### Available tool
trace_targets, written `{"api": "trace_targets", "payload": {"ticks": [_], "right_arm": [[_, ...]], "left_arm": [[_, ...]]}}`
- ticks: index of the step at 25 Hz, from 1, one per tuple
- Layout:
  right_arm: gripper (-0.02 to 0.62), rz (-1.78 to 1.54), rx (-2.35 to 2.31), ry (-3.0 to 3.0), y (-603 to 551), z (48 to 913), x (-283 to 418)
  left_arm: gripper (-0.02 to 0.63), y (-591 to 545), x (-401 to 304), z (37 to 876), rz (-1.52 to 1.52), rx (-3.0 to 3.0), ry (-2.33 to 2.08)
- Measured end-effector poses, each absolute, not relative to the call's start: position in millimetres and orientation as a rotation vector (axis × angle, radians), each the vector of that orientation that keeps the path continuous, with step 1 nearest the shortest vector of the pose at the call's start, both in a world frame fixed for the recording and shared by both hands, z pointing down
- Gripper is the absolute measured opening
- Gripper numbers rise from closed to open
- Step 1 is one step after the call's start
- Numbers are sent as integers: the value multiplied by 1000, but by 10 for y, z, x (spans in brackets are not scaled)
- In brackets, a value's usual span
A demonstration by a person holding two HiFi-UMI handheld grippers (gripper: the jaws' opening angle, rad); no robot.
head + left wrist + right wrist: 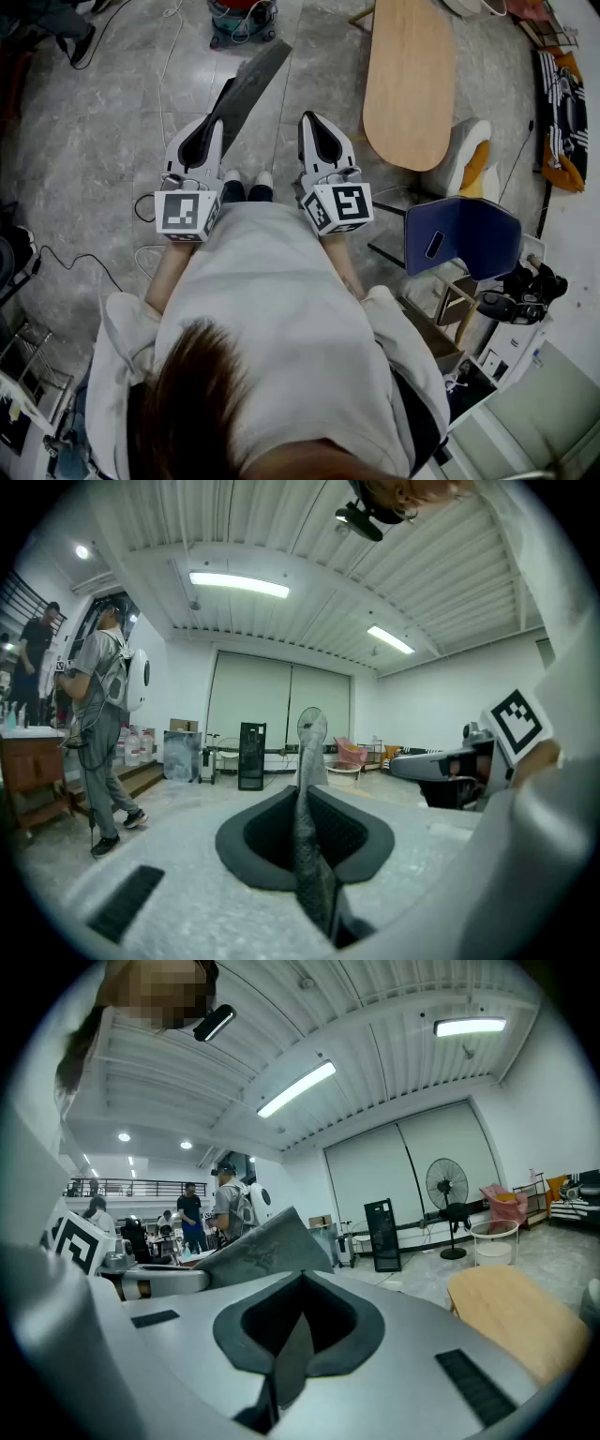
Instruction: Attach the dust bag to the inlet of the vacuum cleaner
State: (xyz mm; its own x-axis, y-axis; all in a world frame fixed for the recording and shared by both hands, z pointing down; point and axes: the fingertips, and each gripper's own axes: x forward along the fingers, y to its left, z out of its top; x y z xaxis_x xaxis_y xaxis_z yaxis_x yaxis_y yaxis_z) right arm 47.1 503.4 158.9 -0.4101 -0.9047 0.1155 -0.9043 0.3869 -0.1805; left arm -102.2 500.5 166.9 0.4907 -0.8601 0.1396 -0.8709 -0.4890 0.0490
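person stands on a grey floor [84,141], a claw in each hand, both held out about level and side by side. left claw [217,122] is pinched on the near edge of the bag [251,86], a flat grey sheet sticking out ahead and slanting to the right; right claw [313,118] is closed on nothing, just beside the bag and not touching it. vacuum [242,21] sits on the floor well beyond the bag's far end, with a wooden table [410,80] off to the right.

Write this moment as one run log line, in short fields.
left gripper: shut on dust bag | right gripper: shut, empty | vacuum cleaner: on floor ahead | bag: not attached
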Motion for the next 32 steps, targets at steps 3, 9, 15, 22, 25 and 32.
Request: {"api": "trace_targets", "payload": {"ticks": [3,9,15,22,25,32], "right_arm": [[1,-341,-1698,2615,5070,1571,520],[2,-352,-1689,2610,5113,1583,647],[2,-342,-1651,2620,5087,1569,831],[2,-347,-1626,2595,5042,1587,1028],[2,-369,-1628,2586,4991,1611,1092],[2,-392,-1635,2589,4557,1654,1002]], "left_arm": [[38,5047,-961,1648,149,2613,-1526],[38,5094,-826,1656,149,2612,-1529],[38,5076,-693,1659,157,2589,-1559],[38,5045,-701,1729,150,2547,-1617],[38,5000,-707,1750,157,2526,-1633],[38,4569,-808,1817,181,2517,-1616]]}}
